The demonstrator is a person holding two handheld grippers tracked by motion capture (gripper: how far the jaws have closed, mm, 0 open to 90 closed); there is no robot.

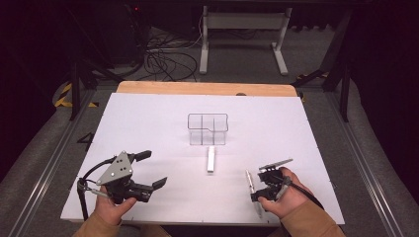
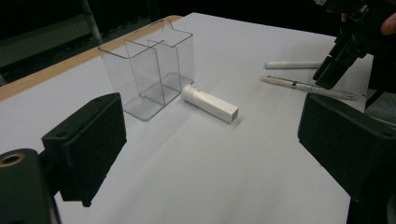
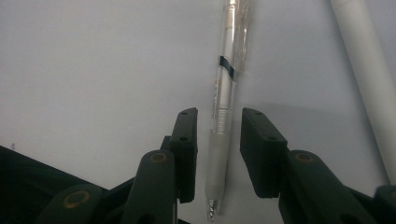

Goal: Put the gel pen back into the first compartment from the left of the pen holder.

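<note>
A: Where the right gripper points down at the white table, what sits between its jaws?
B: Clear pen, grip section in the gap, narrow jaws. Small gaps both sides, pads not pressing.
A: Beyond that?
B: White stick just right of the pen, apart from it.
A: Left gripper?
B: Jaws wide, nothing between. Ahead of it lies a white block; past that, touching or nearly, stands a clear divided bin, upright. Pen far right of it.
</note>
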